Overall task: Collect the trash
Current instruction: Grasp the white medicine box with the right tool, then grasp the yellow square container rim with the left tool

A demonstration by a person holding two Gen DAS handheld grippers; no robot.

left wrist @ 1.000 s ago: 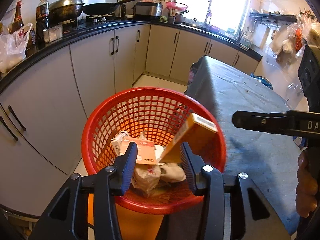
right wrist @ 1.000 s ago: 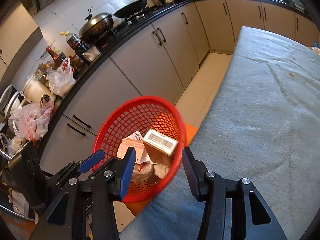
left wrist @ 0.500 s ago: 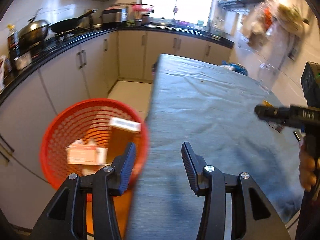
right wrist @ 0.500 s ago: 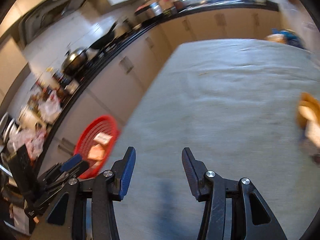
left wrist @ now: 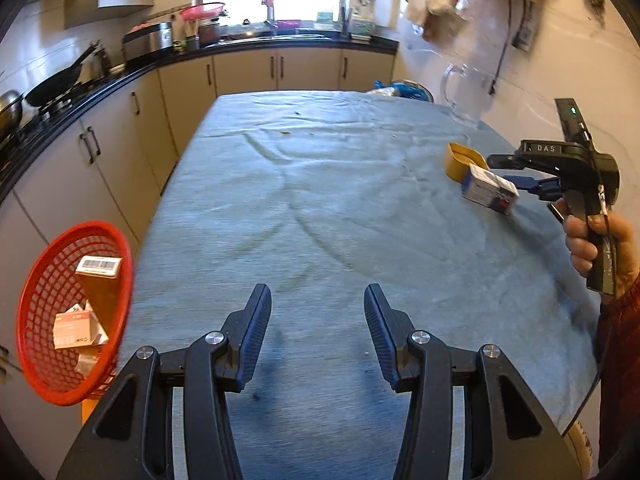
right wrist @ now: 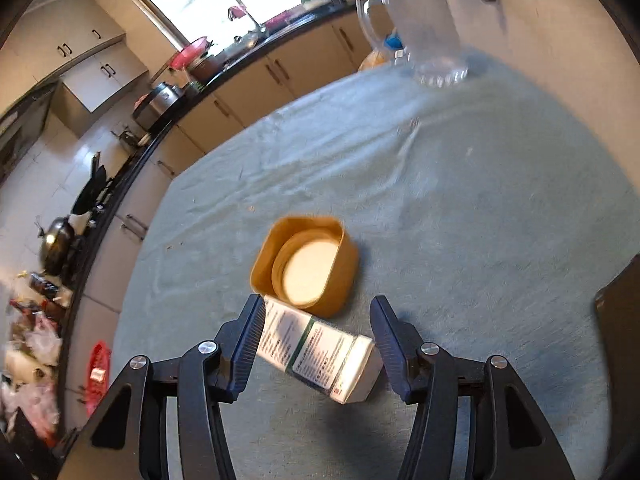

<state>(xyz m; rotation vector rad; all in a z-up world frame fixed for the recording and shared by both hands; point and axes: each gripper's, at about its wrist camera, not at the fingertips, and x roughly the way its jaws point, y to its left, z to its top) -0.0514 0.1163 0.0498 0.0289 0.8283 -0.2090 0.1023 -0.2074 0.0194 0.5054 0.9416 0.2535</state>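
A white carton (right wrist: 320, 354) with green print lies on the grey tablecloth, between the open fingers of my right gripper (right wrist: 318, 336); contact cannot be told. A yellow tub (right wrist: 306, 266) lies on its side just beyond it. In the left wrist view the carton (left wrist: 489, 189) and tub (left wrist: 462, 158) sit at the table's right, with the right gripper (left wrist: 520, 172) at them. My left gripper (left wrist: 318, 330) is open and empty over the table's near part. The red mesh basket (left wrist: 48, 364) holding boxes and wrappers stands left of the table.
A glass jug (right wrist: 420, 24) stands at the table's far right corner (left wrist: 464, 92). Kitchen cabinets and a counter with pans run along the left and back. A dark object (right wrist: 620, 340) sits at the table's right edge.
Both grippers swung away from the red basket toward the table. The right gripper moved across to the carton and tub, which now lie between and ahead of its fingers.
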